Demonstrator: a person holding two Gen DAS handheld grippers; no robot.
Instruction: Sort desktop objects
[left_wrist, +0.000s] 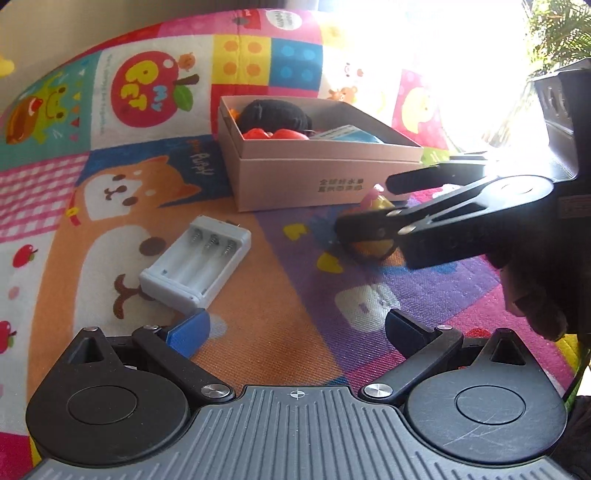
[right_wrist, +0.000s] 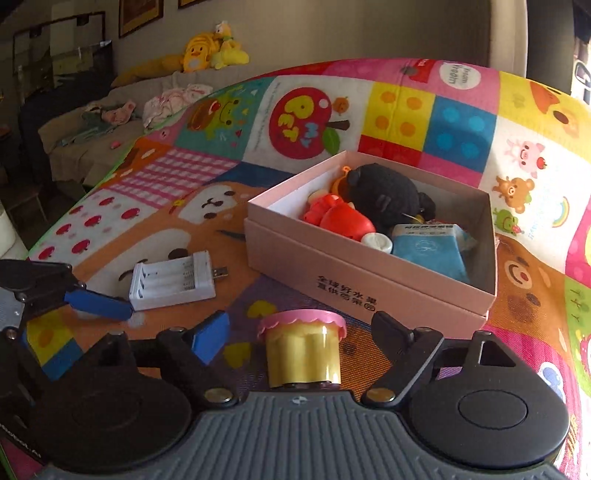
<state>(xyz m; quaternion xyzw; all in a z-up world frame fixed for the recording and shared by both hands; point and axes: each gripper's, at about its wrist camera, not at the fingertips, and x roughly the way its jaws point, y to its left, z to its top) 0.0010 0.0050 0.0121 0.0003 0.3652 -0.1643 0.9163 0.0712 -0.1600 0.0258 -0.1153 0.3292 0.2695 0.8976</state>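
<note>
The right claw (right_wrist: 299, 328) is standing spread around a small yellow tub with a scalloped pink lid (right_wrist: 303, 347), not touching it; its base is hiding behind the claw body. The left claw (left_wrist: 295, 330) is gaping beside the white plastic battery charger (left_wrist: 195, 262). The open pink cardboard box (right_wrist: 369, 273) is sitting beyond.

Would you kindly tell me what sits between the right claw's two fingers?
A yellow tub with a pink lid stands between the open right claw's fingers, untouched, in the right wrist view.

Yellow plush toys (right_wrist: 210, 51) lie on a beige sofa (right_wrist: 92, 129).
</note>
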